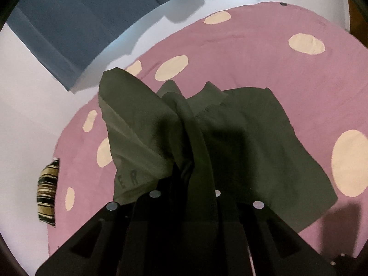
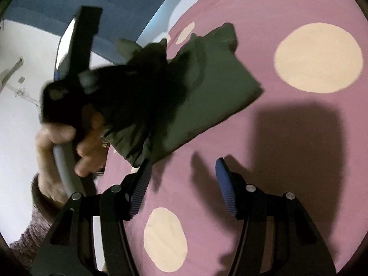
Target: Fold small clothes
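A small olive-green garment (image 1: 241, 138) lies on a pink sheet with cream dots (image 1: 264, 57). My left gripper (image 1: 186, 174) is shut on a bunched fold of the garment and lifts its left side, where dark letters show. In the right wrist view the garment (image 2: 214, 87) lies ahead and to the left, with the left gripper (image 2: 96, 85) and the hand holding it blurred above it. My right gripper (image 2: 184, 170) is open and empty, just above the sheet, its left fingertip (image 2: 145, 172) beside the garment's near corner.
The pink sheet (image 2: 287, 138) covers a bed. A blue headboard or cushion (image 1: 76, 23) stands beyond it against a white wall. A striped yellow and black item (image 1: 47, 197) sits at the sheet's left edge. The person's sleeve (image 2: 34, 225) is at lower left.
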`<control>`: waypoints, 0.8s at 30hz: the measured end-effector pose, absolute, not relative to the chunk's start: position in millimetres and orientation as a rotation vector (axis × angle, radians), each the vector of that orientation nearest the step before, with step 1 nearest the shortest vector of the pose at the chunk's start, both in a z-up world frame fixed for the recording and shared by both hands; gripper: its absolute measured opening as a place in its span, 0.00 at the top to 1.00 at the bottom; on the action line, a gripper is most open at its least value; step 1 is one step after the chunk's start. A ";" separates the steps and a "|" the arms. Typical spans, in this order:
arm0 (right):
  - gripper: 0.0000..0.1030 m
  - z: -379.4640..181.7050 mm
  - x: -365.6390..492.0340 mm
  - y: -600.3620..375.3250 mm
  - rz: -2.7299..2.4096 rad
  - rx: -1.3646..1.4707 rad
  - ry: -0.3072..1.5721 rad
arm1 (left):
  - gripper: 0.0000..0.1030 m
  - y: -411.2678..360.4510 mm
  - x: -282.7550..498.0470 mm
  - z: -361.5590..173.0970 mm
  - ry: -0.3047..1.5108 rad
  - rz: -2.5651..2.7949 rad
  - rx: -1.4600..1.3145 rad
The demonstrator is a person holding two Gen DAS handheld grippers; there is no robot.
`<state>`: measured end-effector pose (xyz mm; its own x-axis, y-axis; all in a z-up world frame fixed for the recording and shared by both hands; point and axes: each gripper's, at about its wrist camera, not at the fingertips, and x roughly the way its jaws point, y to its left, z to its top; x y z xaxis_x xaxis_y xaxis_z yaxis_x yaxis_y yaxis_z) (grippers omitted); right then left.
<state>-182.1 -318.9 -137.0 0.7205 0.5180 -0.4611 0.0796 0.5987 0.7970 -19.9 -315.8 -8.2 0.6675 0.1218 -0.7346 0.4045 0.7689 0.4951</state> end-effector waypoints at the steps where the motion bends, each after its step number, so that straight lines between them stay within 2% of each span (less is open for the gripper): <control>1: 0.44 -137.8 -184.1 -323.2 0.281 0.920 0.734 | 0.89 -318.8 -21.6 -11.2 0.828 -0.167 0.704; 3: 0.44 -134.6 -183.8 -328.1 0.273 0.930 0.719 | 0.81 -325.1 -27.4 -16.7 0.803 -0.150 0.724; 5: 0.43 -130.5 -188.1 -335.7 0.265 0.941 0.701 | 0.63 -330.0 -33.4 -19.7 0.783 -0.155 0.734; 9: 0.41 -128.1 -196.1 -352.9 0.241 0.970 0.670 | 0.52 -335.9 -55.8 -12.3 0.706 -0.194 0.738; 11: 0.40 -127.9 -199.1 -361.0 0.223 0.984 0.658 | 0.38 -336.1 -67.3 -3.8 0.665 -0.229 0.727; 15: 0.39 -124.3 -196.0 -372.9 0.208 1.000 0.639 | 0.33 -315.1 -90.6 26.9 0.638 -0.343 0.606; 19: 0.35 -114.5 -195.1 -369.5 0.215 0.988 0.630 | 0.24 -269.1 -109.6 52.6 0.585 -0.420 0.495; 24: 0.30 -94.7 -176.7 -362.7 0.274 1.007 0.617 | 0.22 -181.5 -110.0 50.5 0.586 -0.452 0.360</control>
